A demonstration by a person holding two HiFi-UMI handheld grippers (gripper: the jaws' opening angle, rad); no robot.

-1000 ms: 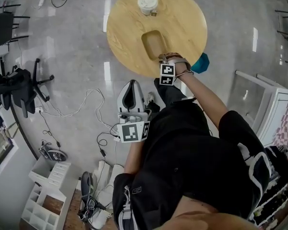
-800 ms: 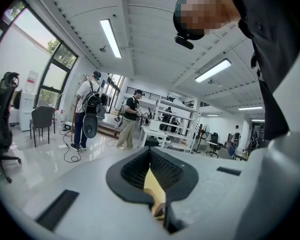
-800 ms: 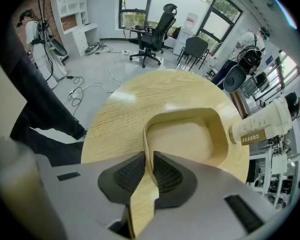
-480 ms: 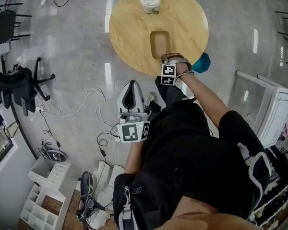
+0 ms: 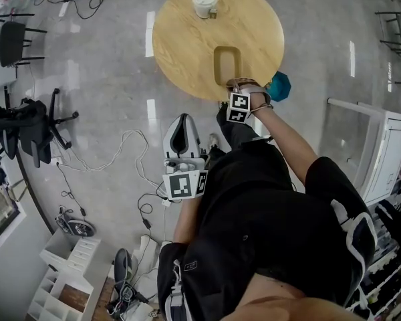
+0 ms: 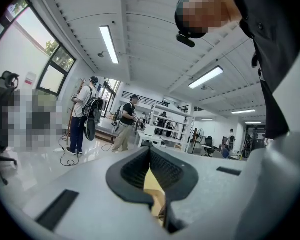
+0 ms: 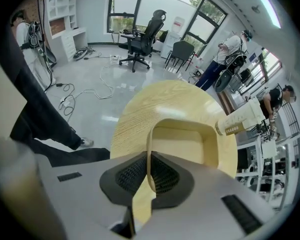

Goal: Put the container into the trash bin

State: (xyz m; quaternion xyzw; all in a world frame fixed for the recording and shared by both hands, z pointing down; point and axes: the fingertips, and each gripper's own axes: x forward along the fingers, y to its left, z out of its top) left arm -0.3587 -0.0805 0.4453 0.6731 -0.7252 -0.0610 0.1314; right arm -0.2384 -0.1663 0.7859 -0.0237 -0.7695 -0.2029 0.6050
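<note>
The container (image 5: 227, 64) is a shallow tan tray with rounded corners, open side up, at the near edge of the round wooden table (image 5: 187, 39). My right claw (image 7: 149, 171) pinches its near rim.

Seen from overhead, your right gripper (image 5: 234, 85) covers the container's (image 5: 226, 62) near rim. The table (image 5: 184, 39) hides part of the teal bin (image 5: 280, 85).

right tongs (image 5: 235, 87) pinch the container (image 5: 227, 62) by its near rim, near edge of the surface (image 5: 184, 39); cup (image 5: 204, 2) sits far side
</note>
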